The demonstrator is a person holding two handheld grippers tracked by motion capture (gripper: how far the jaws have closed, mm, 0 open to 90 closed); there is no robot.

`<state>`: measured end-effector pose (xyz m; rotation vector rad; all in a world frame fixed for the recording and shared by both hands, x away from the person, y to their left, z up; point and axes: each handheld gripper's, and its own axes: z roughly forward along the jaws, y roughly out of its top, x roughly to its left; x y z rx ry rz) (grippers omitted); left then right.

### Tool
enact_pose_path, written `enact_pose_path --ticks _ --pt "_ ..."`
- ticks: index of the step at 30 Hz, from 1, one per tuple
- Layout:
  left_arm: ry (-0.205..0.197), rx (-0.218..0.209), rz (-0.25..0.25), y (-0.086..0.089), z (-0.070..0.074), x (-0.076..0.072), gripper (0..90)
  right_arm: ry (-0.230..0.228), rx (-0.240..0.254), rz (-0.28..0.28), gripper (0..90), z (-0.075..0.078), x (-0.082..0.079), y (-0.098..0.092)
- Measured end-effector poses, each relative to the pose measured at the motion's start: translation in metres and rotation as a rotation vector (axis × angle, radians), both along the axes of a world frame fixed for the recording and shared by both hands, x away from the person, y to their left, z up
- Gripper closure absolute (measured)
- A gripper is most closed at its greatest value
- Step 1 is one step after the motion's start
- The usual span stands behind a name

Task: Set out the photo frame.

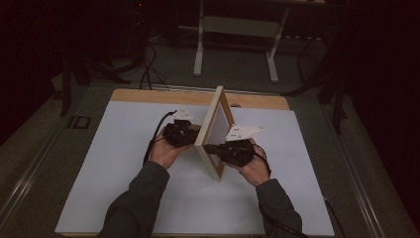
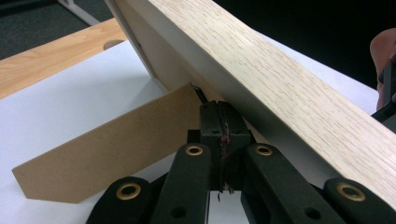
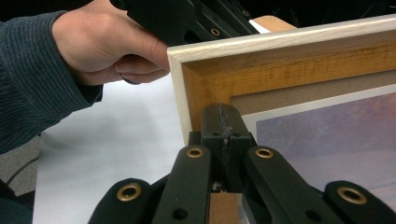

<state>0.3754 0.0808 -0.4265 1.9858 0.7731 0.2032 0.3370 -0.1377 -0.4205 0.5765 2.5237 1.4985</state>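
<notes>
A wood-edged picture frame stands on edge in the middle of the white table sheet, running front to back. My left gripper is at its back, my right gripper at its front. In the left gripper view my left gripper is shut, its tips against the frame's back where the brown cardboard stand leg is hinged. The right gripper view has my right gripper shut too, tips against the frame's inner wooden border by a corner, beside the pale print.
The wooden table top shows bare at the far edge, with a small hole. Beyond it are a white desk base and cables on the dark floor. White sheet lies open on either side of the frame.
</notes>
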Motion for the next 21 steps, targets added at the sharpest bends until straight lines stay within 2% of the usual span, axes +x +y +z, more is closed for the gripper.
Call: enact_pose_path --ticks 4,9,12,13,21 --pt "0.007 0.003 -0.012 0.002 0.0 0.0 90.0 -0.011 -0.009 -0.004 89.8 0.0 0.0 0.001" --pt "-0.002 -0.003 0.038 0.005 0.004 -0.005 90.0 -0.008 -0.025 -0.033 87.6 -0.004 0.001 -0.002" --pt "-0.004 -0.01 0.062 0.009 0.006 -0.005 85.8 -0.002 -0.025 -0.045 86.8 -0.005 0.002 -0.006" --pt "-0.008 -0.03 0.091 0.013 0.008 -0.006 84.2 0.0 -0.023 -0.056 86.1 -0.005 0.002 -0.01" --pt "-0.009 -0.091 0.17 0.022 0.018 -0.008 74.0 0.006 -0.034 -0.091 80.7 -0.008 0.004 -0.023"
